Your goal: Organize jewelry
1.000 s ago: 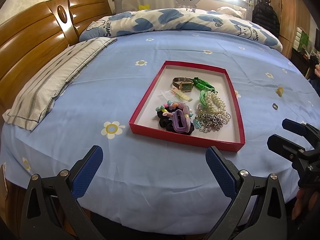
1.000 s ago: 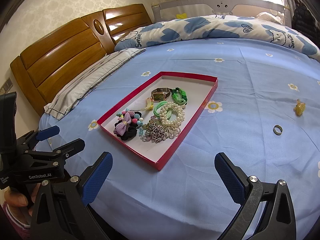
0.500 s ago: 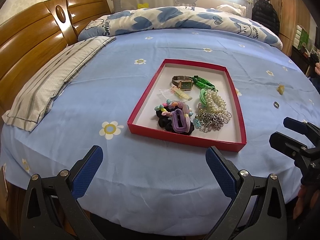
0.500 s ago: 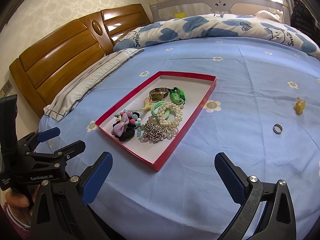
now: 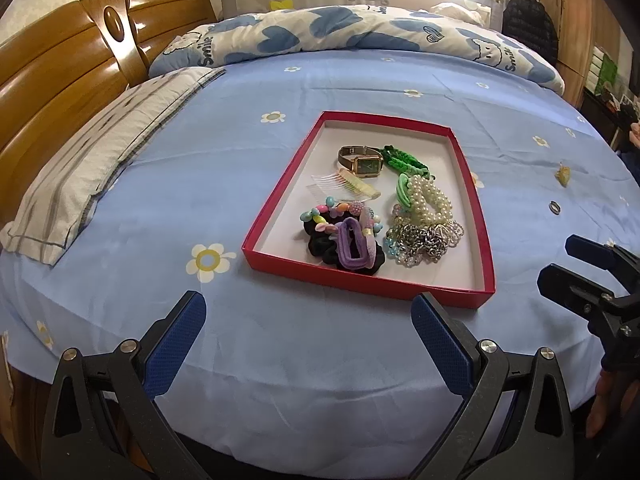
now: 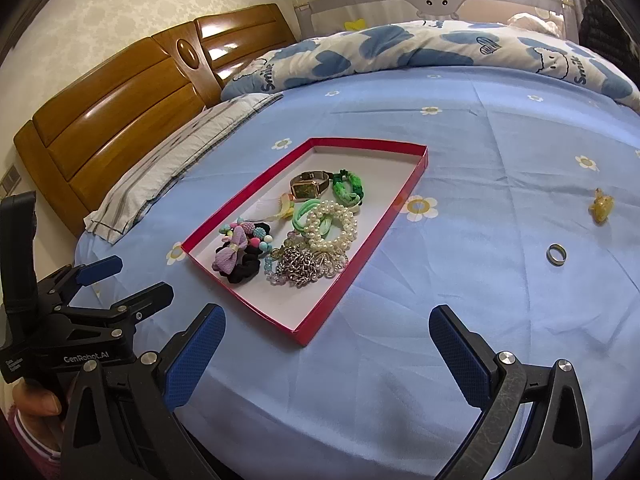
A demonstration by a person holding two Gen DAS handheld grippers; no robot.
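The left gripper (image 5: 308,320) hangs at the near edge of the bed (image 5: 248,184), jaws wide and empty, facing the red tray (image 5: 276,200) that already holds most of the jewelry. To the right of it, the right gripper (image 6: 326,332) also has wide, empty jaws. Two pieces lie loose on the sheet further right: a ring (image 6: 556,255) and, beyond it, a small yellow trinket (image 6: 601,210). The right gripper is nearer both, so it likely takes the ring.

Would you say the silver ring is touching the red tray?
Apart. The right wrist view shows the ring on bare blue sheet, well clear of the red tray.
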